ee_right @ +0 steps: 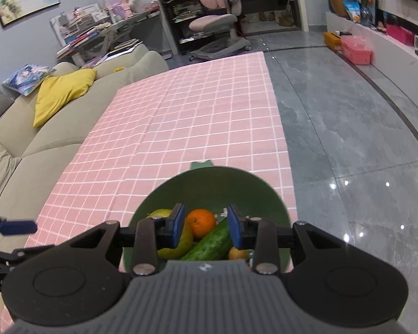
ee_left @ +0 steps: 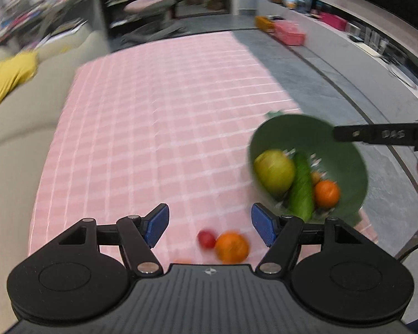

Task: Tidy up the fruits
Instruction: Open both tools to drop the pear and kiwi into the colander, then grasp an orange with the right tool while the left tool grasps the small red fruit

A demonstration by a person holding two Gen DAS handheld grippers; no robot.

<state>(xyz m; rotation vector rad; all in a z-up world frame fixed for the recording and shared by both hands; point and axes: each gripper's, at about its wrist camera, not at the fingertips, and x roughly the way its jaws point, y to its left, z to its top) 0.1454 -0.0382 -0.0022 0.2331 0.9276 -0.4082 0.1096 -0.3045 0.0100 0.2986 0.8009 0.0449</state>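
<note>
A green bowl (ee_left: 345,164) stands near the right edge of the pink checked tablecloth (ee_left: 158,128). It holds a yellow-green apple (ee_left: 274,170), a cucumber (ee_left: 301,188) and an orange (ee_left: 326,193). An orange (ee_left: 231,246) and a small red fruit (ee_left: 206,238) lie on the cloth just in front of my left gripper (ee_left: 210,226), which is open and empty. My right gripper (ee_right: 206,225) is open and empty just above the bowl (ee_right: 214,183), over its orange (ee_right: 200,222) and cucumber (ee_right: 209,243). A small yellow-orange fruit (ee_right: 237,253) also lies in the bowl.
A beige sofa (ee_right: 22,139) with a yellow cushion (ee_right: 61,91) runs along the table's left side. Grey tiled floor (ee_right: 348,128) lies to the right. A pink chair (ee_right: 220,19), a cluttered desk and pink boxes (ee_right: 358,48) stand beyond the far end.
</note>
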